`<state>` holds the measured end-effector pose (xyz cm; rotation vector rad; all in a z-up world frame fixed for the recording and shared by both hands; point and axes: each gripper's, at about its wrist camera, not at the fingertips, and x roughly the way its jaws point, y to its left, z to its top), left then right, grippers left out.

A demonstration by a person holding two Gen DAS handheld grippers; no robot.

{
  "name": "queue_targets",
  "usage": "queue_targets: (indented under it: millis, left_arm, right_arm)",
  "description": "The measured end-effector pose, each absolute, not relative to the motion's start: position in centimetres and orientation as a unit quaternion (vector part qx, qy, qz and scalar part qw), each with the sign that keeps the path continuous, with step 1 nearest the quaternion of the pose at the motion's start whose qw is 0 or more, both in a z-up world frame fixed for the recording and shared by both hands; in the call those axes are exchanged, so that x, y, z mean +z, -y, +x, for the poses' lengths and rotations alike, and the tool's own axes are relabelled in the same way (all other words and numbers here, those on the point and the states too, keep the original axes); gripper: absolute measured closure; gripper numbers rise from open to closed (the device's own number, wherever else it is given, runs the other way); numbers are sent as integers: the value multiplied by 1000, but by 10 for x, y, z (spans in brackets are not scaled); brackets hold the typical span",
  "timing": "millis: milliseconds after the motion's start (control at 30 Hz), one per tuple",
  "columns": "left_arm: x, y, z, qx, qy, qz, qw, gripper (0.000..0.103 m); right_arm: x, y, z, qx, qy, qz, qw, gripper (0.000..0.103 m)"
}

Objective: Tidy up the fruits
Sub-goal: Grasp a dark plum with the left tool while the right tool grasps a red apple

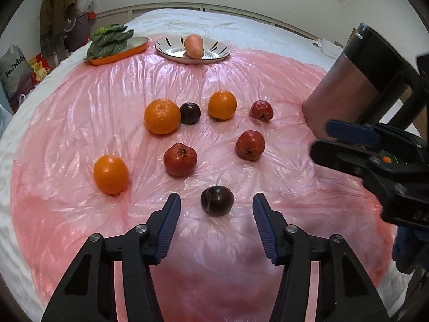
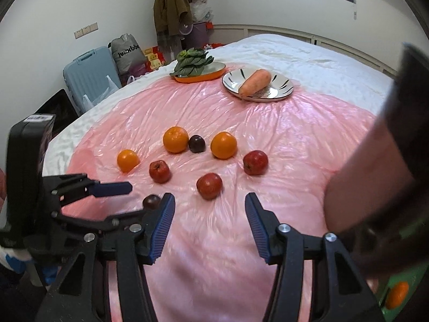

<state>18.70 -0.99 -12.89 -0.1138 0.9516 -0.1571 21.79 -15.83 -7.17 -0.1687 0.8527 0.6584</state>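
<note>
- My left claw [image 1: 216, 209] hangs with its blue-padded fingers spread apart, one on each side of the near dark purple plum [image 1: 217, 200], and neither pad touches it.
- My right claw [image 2: 209, 206] is also spread wide and holds nothing; it hovers over the crinkled pink plastic sheet [image 2: 281, 139] on the bed, to the right of that plum.
- Beyond the plum lie three round red apples; the nearest red apple [image 1: 180, 159] sits just past it to the left.
- Further from the plum are three oranges and a second dark plum [image 1: 190, 113], which touches or nearly touches the largest orange [image 1: 162, 116].
- I judge that sorting has hardly begun: the kinds are mixed and I am lining up my first pick.
- Next I need to lower around the plum's widest part and close gently, since it looks round, smooth and likely to roll on the slippery sheet.
</note>
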Motion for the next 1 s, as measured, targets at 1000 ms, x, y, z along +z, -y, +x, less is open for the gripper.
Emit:
queue_targets:
  millis: [1000]
  left_arm:
    - [-155,7,201,-108,-461,-73,878,79]
  right_arm:
    - [-137,106,266,345,-443,-139,815,62]
